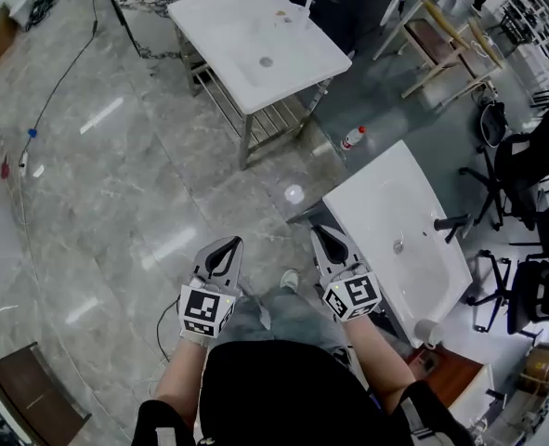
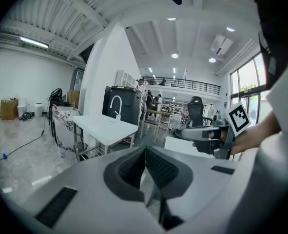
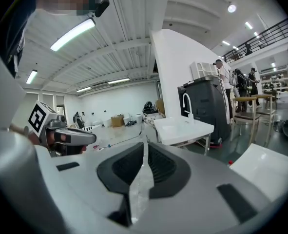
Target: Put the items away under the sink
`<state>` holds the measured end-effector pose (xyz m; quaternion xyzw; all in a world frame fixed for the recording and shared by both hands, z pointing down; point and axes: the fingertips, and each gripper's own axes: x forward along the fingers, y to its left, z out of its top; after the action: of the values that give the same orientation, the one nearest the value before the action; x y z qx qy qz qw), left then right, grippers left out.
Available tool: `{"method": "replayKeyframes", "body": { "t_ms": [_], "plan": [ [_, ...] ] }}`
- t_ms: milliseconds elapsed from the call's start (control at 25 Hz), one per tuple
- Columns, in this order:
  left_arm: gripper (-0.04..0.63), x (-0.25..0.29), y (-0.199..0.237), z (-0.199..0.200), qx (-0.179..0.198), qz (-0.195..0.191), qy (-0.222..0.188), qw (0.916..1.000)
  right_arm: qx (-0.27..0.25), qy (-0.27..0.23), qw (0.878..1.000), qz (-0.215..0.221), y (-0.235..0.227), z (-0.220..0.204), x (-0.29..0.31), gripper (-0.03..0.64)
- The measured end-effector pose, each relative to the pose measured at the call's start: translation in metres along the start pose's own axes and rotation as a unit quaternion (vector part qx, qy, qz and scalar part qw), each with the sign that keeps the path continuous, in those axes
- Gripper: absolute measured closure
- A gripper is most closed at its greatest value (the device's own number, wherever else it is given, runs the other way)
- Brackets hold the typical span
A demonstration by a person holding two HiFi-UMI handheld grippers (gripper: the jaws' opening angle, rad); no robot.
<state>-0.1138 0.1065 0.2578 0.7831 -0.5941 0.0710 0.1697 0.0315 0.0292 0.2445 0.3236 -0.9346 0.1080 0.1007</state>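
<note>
A white bottle with a red cap [image 1: 353,137] lies on the floor between two white sinks. The far sink [image 1: 255,35] stands on a metal frame with a slatted shelf [image 1: 274,124] beneath; the near sink [image 1: 395,221] is at my right. My left gripper [image 1: 224,246] and right gripper [image 1: 326,236] are held side by side at waist height above the floor, both pointing forward. Each is shut with nothing between its pads. The left gripper view shows its jaws [image 2: 144,152] closed, and the right gripper view shows its jaws [image 3: 144,152] closed, with the bottle's red cap [image 3: 230,163] low at the right.
A cup [image 1: 425,331] stands on the near sink's corner. Black office chairs [image 1: 525,165] crowd the right side and wooden chairs [image 1: 441,45] the back right. A cable [image 1: 60,82] runs across the grey marble floor at left. A brown cabinet [image 1: 23,388] sits at bottom left.
</note>
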Motion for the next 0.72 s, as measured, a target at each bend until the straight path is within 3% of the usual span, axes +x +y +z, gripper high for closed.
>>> {"method": "replayKeyframes", "body": {
  "t_ms": [280, 720],
  "plan": [
    [0.572, -0.002, -0.006, 0.052, 0.013, 0.003, -0.032, 0.9994, -0.027, -0.032, 0.999, 0.007, -0.003, 0.045, -0.010, 0.568],
    [0.572, -0.005, -0.045, 0.085, 0.042, -0.010, -0.054, 0.9976, -0.038, -0.068, 0.997, 0.019, -0.003, 0.084, -0.050, 0.568]
  ]
}}
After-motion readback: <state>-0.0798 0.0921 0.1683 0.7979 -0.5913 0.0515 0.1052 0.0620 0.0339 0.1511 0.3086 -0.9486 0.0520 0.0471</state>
